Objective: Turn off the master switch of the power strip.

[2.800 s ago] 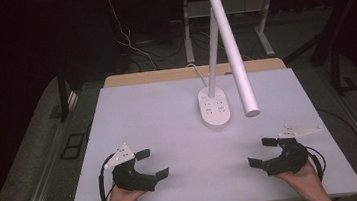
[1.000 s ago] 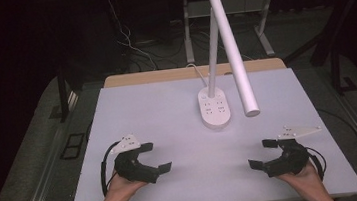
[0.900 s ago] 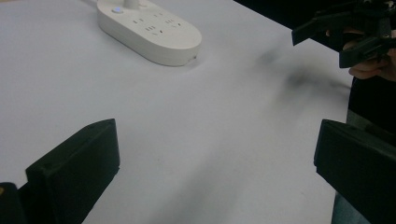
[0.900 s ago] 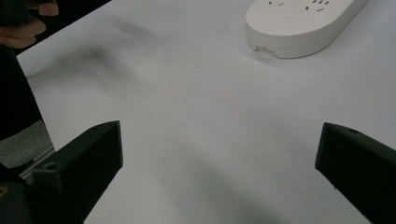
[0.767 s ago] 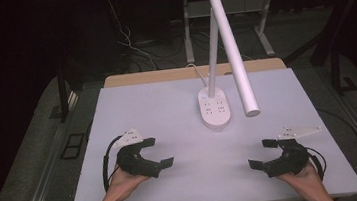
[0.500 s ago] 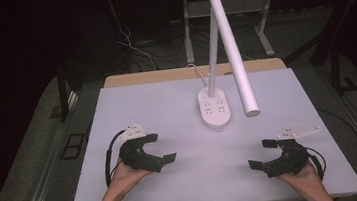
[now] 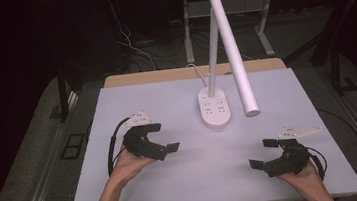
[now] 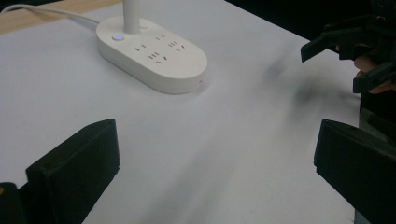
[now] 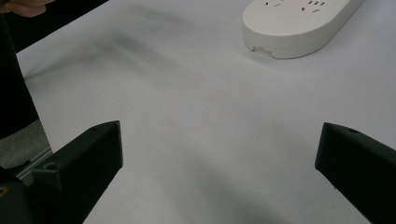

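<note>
A white desk lamp stands at the back middle of the white table (image 7: 117, 107). Its oval base (image 7: 215, 107) carries sockets and a lit button, and its tube-shaped head (image 7: 235, 59) slants down to the right. My left gripper (image 7: 165, 137) is open and holds nothing, left of the base and pointing toward it. In the left gripper view the base (image 8: 152, 58) lies ahead, beyond the wide-apart jaws of that gripper (image 8: 217, 186). My right gripper (image 7: 262, 153) is open and holds nothing near the front right. The base's end (image 9: 299, 21) shows far ahead of it (image 9: 215, 182).
The lamp's white cord (image 7: 194, 68) runs off the back over a wooden strip (image 7: 164, 75). Dark floor, cables and table legs lie beyond. The right gripper (image 8: 355, 51) shows at the top right of the left gripper view. A hand (image 9: 23, 5) shows at the right gripper view's top left.
My left gripper has moved forward and to the right, toward the lamp base, staying open. The right gripper has barely moved.
</note>
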Tool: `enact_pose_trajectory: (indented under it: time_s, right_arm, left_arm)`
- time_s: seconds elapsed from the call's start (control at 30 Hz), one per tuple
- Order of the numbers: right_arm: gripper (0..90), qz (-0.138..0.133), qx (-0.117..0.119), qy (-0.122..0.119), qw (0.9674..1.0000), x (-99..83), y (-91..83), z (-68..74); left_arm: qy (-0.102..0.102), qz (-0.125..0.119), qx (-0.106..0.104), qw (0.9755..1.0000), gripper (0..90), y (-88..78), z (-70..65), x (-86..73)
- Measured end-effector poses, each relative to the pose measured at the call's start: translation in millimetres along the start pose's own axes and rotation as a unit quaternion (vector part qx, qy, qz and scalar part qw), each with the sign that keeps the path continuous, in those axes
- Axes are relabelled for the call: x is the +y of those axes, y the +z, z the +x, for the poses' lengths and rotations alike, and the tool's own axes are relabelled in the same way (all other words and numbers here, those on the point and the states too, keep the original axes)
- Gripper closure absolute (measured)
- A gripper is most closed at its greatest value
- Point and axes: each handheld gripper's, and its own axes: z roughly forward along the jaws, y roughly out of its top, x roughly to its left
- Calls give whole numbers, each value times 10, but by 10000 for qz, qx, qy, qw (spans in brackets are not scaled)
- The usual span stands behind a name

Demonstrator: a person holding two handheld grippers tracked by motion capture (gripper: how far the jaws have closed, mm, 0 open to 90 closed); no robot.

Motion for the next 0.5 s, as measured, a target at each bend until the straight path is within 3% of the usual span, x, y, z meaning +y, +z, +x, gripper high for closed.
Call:
enact_pose_trajectory:
  time_s: [0.5]
  right_arm:
    - [1, 8, 8, -2, 10000, -1, -2, -2]
  left_arm:
    - [80, 183, 27, 9998, 0, 120, 94, 187]
